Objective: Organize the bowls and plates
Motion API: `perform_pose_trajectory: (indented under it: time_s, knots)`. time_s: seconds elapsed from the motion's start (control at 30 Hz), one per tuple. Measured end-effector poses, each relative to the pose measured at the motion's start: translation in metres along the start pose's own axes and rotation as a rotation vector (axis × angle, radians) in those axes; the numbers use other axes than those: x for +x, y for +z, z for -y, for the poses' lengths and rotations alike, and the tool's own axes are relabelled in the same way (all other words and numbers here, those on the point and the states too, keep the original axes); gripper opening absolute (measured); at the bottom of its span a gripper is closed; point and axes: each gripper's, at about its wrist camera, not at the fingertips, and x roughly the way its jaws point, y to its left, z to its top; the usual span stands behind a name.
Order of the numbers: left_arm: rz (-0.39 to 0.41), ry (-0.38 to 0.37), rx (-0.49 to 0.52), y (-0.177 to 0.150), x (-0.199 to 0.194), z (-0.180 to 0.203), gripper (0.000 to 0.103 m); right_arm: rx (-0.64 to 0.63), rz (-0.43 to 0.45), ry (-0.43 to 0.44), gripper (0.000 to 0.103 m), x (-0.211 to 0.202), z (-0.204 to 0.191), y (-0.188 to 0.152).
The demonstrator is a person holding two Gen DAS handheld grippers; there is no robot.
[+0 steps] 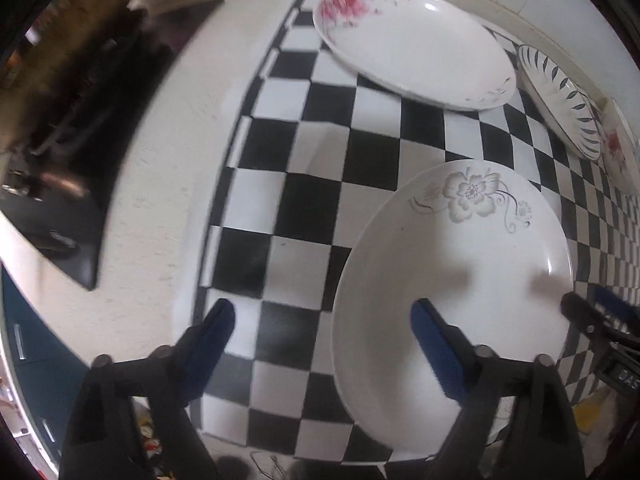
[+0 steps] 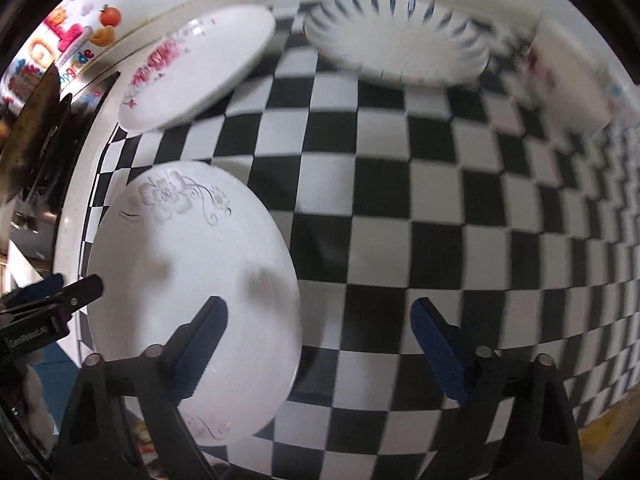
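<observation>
Grey-flower plate empty; pink-flower plate empty.

Black-and-white checkered tabletop bearing grey-flowered plate, pink-flowered plate and leaf-rimmed plate.

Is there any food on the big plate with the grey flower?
No, the plate with the grey flower is bare white inside, with only soft shadows on it, as it lies on the checkered cloth.
</observation>
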Motion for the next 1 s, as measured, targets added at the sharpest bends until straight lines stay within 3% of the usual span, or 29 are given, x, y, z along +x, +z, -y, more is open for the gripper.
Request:
perform_pose_trajectory:
  time_s: [0.13,0.3,0.43,0.57,0.83,1.0]
  knots:
    - [-0.055,-0.053,-0.004,0.009,0.017,0.0,0.062,0.063,-0.083,0.101,0.077,0.021,0.011,0.006]
    - [-0.044,-0.119,-0.027,0.015,0.017,0.001,0.056,0.053,-0.108,0.171,0.06,0.024,0.007,0.014]
    - [-0.058,-0.165,0.002,0.017,0.011,0.012,0.038,0.034,-0.176,0.257,0.032,0.028,-0.001,0.017]
    - [-0.063,-0.15,0.004,0.017,0.008,0.017,0.037,-0.006,-0.147,0.223,0.021,0.025,-0.003,0.016]
    - [-0.07,-0.134,0.0,-0.006,0.003,0.03,0.037,-0.002,-0.142,0.25,0.02,0.023,0.018,0.015]
    - [-0.064,-0.151,0.019,-0.01,-0.011,0.066,0.037,0.017,-0.119,0.263,0.02,0.003,0.052,0.017]
